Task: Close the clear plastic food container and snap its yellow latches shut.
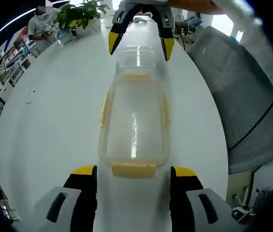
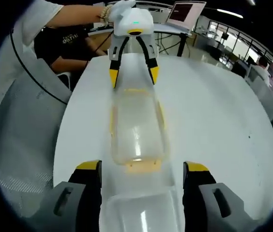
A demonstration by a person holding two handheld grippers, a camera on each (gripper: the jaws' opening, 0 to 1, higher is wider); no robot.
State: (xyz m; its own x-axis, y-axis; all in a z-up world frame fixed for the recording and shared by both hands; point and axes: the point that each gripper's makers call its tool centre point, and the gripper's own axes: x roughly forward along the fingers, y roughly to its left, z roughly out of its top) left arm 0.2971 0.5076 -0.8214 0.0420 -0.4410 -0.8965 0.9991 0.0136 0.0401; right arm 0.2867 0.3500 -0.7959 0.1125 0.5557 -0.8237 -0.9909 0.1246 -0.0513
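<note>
Container (image 1: 134,123) on table (image 1: 49,121), between facing left tongs (image 1: 133,181) and right tongs (image 1: 139,42)

No text is being shown clearly enough to be read. Pale lettering is being displayed across the chest of a person's dark shirt (image 2: 71,39) at the far left of the right gripper view, but it is too blurred for any word to be made out.
</note>
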